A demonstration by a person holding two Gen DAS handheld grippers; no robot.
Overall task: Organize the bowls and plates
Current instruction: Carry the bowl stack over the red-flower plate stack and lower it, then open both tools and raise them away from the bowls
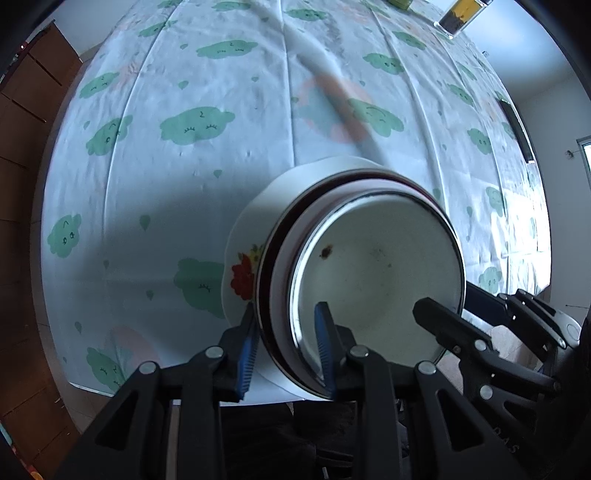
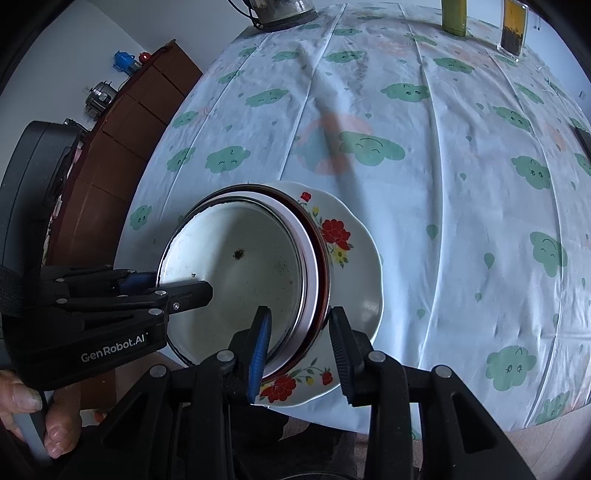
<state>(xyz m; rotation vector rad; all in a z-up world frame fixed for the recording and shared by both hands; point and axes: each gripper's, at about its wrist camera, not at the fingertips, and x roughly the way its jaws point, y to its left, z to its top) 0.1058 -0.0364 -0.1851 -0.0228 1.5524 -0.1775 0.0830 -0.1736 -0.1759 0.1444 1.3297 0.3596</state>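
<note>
A stack of nested bowls [image 1: 376,273] sits on a white plate with red flowers [image 1: 242,269] at the near edge of the table. The top bowl is white enamel with a dark rim and small dark spots inside. My left gripper [image 1: 288,343] is shut on the near-left rims of the stack, one blue pad inside and one outside. In the right wrist view the bowls [image 2: 236,273] rest on the flowered plate [image 2: 354,240]. My right gripper [image 2: 299,350] is shut on the stack's near-right rims. The other gripper shows in each view.
The table wears a white cloth with green clouds [image 2: 443,166]. A clear jar of dark and yellow contents [image 2: 511,27], a green bottle [image 2: 455,16] and a metal kettle base [image 2: 280,9] stand at the far edge. A brown cabinet [image 2: 122,140] stands to the left.
</note>
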